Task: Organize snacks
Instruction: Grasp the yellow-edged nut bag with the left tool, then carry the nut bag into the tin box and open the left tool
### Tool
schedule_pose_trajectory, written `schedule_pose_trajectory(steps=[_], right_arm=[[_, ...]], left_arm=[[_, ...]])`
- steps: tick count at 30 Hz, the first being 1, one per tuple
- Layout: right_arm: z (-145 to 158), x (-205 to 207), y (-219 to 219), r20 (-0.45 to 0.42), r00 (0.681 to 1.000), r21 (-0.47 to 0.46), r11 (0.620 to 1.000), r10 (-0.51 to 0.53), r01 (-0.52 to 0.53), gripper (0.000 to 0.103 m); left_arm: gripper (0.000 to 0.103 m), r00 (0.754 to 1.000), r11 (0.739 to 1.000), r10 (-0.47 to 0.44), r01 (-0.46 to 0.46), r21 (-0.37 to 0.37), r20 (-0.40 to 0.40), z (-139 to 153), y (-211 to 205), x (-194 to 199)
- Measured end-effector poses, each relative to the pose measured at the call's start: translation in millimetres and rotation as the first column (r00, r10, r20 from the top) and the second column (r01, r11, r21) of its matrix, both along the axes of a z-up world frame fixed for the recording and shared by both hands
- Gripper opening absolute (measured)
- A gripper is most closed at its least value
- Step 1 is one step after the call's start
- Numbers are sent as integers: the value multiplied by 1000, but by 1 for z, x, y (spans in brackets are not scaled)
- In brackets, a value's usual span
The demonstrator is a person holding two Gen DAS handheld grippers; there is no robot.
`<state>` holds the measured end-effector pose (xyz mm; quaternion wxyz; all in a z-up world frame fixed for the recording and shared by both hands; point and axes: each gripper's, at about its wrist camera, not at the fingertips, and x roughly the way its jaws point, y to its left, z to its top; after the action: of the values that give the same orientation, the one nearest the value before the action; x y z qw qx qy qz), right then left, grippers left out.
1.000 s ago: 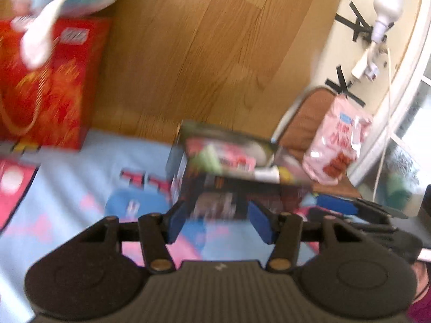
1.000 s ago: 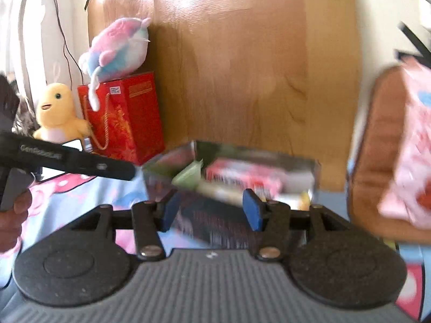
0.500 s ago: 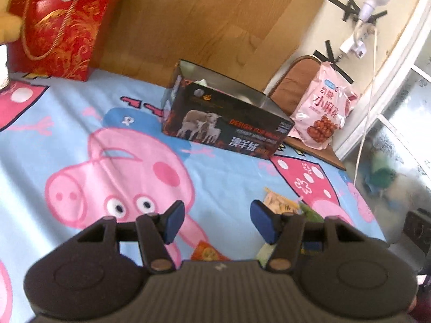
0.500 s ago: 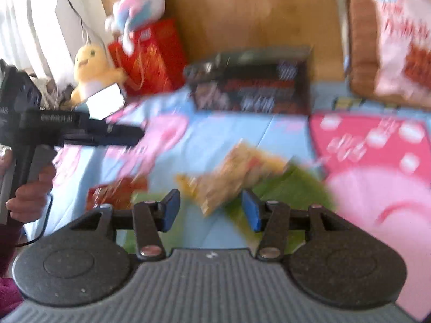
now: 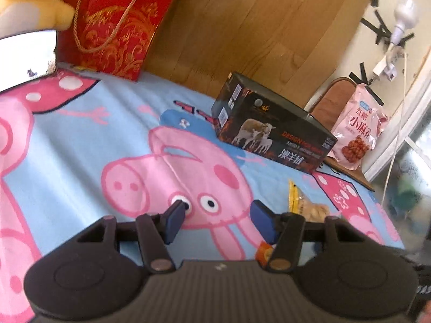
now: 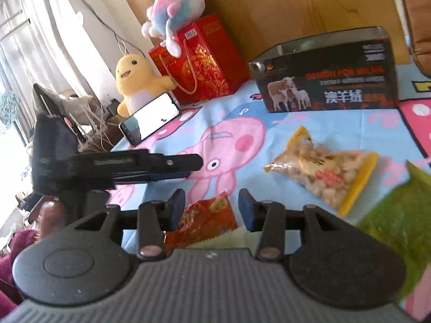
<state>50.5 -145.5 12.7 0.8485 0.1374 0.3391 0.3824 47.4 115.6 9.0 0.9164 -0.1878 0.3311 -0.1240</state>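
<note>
Left wrist view: left tongs hang half open over the pig-print blanket, nothing between the pads.
Ahead of left tongs: one black box, well apart, its open top turned away; no obstacle in between.
Beside its right pad: one yellow snack bag, and one orange packet half hidden under the finger.
Far ahead: one red gift bag to the left, one pink snack bag to the right of the box.

Right wrist view: right tongs half open, jaws just closed in a little, pads not pressing anything.
Between and below its pads: one red snack packet lying on the blanket.
Right of it: yellow snack bag, one green bag at the edge.
Left of it: the other tongs, held in a hand.
Far left: two plush toys, one phone.
</note>
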Motion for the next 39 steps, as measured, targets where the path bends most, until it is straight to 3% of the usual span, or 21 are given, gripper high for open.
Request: schedule_pose_trajectory(steps=[3,9,15,19,22,28,30,33,39], right_arm=[[3,-8,-3,54,998,-34,999,-37,39,47],[0,-10,-2,137,986,-43,993,-100,106,47],[-2,-13,-3,180,976,-59,989,-120,133,47],[4,-13,-19,209,963,-84,977,-173,194,47],[6,-15,-34,252,948,-134,963,-194,233,48],[6,0,-43,264,952,-262,938,-155,225,62],[2,7,-42,247,961,-291,937,-123,195,60],[-7,10,-34,251,964,-384,905,-91,185,58],[-10,20,-26,249,965,-380,908,-87,179,31]], left_arm=[[56,999,999,-16,15,46,38,-1,-6,-4],[57,997,999,-43,43,9,59,-2,-3,-4],[56,996,998,-59,57,28,69,0,-6,-6],[54,993,993,-104,106,-48,53,11,-4,-2],[54,981,975,-184,189,-118,56,25,-13,6],[54,965,964,-264,264,-34,14,31,-57,43],[53,956,956,-293,293,-33,-24,23,-71,56],[34,935,941,-339,339,-19,-106,6,-90,71],[26,949,951,-308,307,-27,-72,16,-82,66]])
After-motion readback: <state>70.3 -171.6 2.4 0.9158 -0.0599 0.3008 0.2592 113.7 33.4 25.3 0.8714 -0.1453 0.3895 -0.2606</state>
